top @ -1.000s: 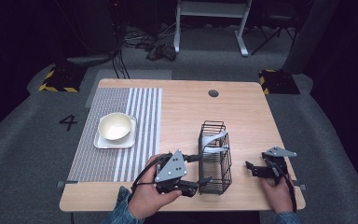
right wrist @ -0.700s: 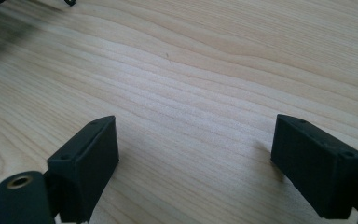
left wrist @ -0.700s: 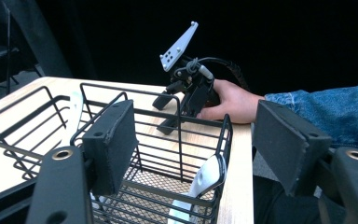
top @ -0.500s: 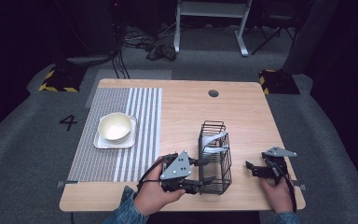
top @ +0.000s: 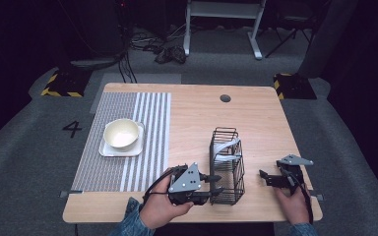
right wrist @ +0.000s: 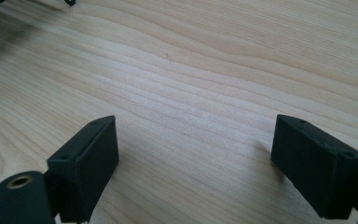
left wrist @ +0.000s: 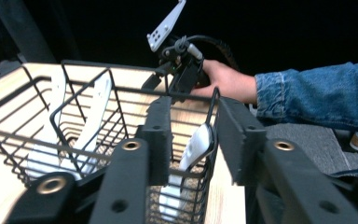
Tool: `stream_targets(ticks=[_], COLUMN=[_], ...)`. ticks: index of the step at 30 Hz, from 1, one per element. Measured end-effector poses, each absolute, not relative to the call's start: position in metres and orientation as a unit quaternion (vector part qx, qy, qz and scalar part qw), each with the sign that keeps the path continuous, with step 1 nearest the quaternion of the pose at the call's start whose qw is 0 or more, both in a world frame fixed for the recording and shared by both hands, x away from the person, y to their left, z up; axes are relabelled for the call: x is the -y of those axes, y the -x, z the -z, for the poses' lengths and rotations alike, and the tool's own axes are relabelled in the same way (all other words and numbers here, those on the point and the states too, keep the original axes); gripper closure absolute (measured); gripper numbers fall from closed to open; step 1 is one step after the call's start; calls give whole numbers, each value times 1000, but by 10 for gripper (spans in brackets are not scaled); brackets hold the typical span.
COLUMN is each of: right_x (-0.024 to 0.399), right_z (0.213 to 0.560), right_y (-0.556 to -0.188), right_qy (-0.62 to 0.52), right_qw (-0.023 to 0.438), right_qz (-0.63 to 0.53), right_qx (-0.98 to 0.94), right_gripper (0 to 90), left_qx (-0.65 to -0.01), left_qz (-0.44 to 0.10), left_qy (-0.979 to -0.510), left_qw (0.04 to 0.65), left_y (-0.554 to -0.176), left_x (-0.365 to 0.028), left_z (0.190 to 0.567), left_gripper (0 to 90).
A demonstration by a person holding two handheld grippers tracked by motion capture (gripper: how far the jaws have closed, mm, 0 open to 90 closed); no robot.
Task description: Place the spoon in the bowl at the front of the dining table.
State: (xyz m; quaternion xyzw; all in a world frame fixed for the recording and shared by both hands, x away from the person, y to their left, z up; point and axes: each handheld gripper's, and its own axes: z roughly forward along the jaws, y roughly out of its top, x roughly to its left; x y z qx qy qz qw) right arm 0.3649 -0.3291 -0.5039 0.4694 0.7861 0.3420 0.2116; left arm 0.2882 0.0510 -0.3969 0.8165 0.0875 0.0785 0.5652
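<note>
A black wire basket (top: 226, 167) stands on the wooden table, with white utensils (top: 225, 150) leaning inside it. My left gripper (top: 215, 184) is at the basket's near left end. In the left gripper view, one pad (left wrist: 158, 135) sits inside the basket (left wrist: 74, 116) and the other (left wrist: 240, 140) outside its end wall. The jaws have just been closing, and a white utensil (left wrist: 196, 147) and the wire wall lie between them with a gap left. My right gripper (top: 266, 178) rests open over bare wood (right wrist: 193, 154), right of the basket.
A cream bowl (top: 122, 133) sits on a white square plate (top: 120, 149) on a striped mat (top: 147, 123) at the left. A round cable hole (top: 225, 98) marks the table's far side. In the left gripper view, the other hand holds its gripper (left wrist: 177, 74) beyond the basket.
The left gripper has edged right onto the basket's end and its jaws have narrowed around the wire wall. The right hand and gripper have stayed put.
</note>
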Motion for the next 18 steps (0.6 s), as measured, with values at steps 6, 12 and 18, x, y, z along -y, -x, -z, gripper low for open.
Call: stream_targets(ticks=[6, 12, 18], right_x=[329, 329, 329], right_z=[504, 504, 504], right_y=[-365, -365, -365], right_qy=[-469, -469, -469], right_qw=[212, 212, 212], right_qz=[-342, -342, -342], right_qx=[-786, -786, -786], right_gripper=[148, 148, 148], left_qx=[-96, -101, -103], left_qz=[-82, -79, -75], left_qy=[-815, -815, -818], left_qw=[566, 566, 561], left_y=[-295, -304, -309], left_x=[-51, -47, -42], left_z=[397, 402, 409], left_gripper=[723, 757, 772])
